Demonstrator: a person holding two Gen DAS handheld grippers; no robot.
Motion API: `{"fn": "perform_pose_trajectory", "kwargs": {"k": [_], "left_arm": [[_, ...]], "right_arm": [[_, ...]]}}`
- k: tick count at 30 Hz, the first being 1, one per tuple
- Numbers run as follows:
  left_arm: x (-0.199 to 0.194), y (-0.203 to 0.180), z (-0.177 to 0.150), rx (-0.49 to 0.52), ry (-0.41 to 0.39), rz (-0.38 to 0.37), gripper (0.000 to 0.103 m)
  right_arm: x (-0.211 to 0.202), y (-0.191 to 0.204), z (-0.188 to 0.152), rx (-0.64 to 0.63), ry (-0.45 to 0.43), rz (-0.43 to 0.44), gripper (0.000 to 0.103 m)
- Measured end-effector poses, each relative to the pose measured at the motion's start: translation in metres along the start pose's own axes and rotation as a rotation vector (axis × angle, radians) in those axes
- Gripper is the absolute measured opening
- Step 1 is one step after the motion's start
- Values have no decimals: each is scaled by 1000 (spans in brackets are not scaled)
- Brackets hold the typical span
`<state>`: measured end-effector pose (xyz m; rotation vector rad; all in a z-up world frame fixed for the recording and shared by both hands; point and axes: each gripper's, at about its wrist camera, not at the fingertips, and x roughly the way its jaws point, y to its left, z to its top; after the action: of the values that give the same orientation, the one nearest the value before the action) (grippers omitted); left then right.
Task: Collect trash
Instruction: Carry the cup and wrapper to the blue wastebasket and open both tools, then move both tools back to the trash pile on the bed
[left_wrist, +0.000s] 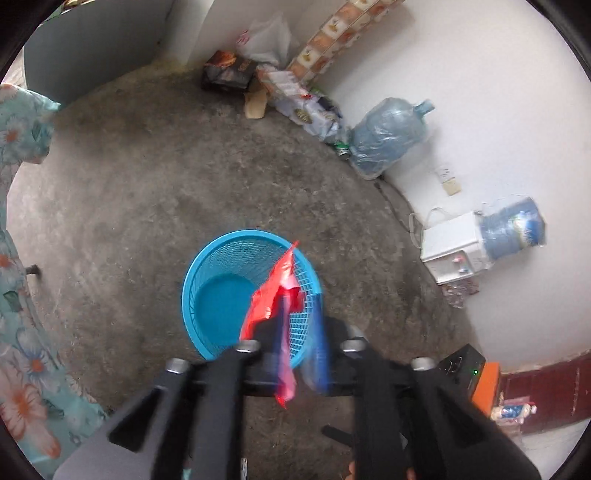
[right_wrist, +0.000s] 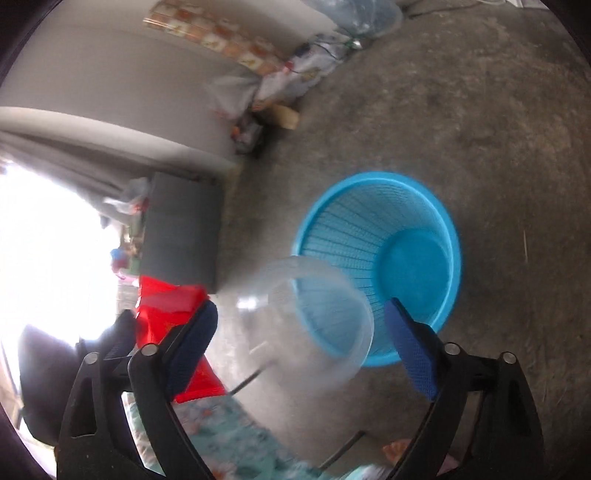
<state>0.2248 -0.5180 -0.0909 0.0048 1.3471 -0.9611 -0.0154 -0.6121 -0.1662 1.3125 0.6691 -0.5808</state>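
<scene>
While the left gripper (left_wrist: 299, 332) hangs above the blue basket (left_wrist: 221, 295), a red plastic wrapper (left_wrist: 275, 295) sits between its blue pads. The pads are blurry, and they stand a little apart, so it is hard to tell if they pinch the wrapper or only touch it. The wrapper's top sticks up over the basket's right rim, and its bottom droops below the pads.

The right gripper (right_wrist: 299, 343) is spread wide. A clear plastic cup (right_wrist: 314, 321) is in the space between its pads, and the pads do not press on it. The cup looks blurry and lies partly across the near rim of the basket (right_wrist: 421, 258). The basket stands on the grey concrete floor (left_wrist: 147, 184) and looks bare inside. Bags and big water bottles (left_wrist: 391, 133) sit along the white wall, well apart from it.
</scene>
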Motion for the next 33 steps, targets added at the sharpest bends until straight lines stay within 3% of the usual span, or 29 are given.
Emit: {"fn": "perform_pose_trajectory", "kwargs": {"k": [3,6,12,17,21,26,29,31,33], "left_arm": [[7,-1,-1,0,-9,7,33],[-2,-4,-7,26,-18,5,34],[-55,-19,-22,105,-80,31,37],[-129,-36,-44,193,-182,36,49],[-197,-48,-71,273,-263,84,58],[-270,-42,-109,311,-335,130,61],[-310,-32,-137,329,-386,156,79],[-336,-21,-158,345,-409,165,81],[-355,-10,-175,338,-424,185,92]], "right_arm": [[0,-11,4,2,-2,-61,87],[-14,-19,-3,2,-32,-44,87],[-54,-1,-33,-84,-117,-40,87],[-90,41,-62,-239,-193,-68,89],[-120,77,-88,-366,-249,-79,95],[-149,120,-124,-529,-289,-108,95],[-161,142,-148,-618,-295,-116,95],[-165,156,-164,-677,-320,-157,95],[-166,167,-179,-744,-340,-192,95]]}}
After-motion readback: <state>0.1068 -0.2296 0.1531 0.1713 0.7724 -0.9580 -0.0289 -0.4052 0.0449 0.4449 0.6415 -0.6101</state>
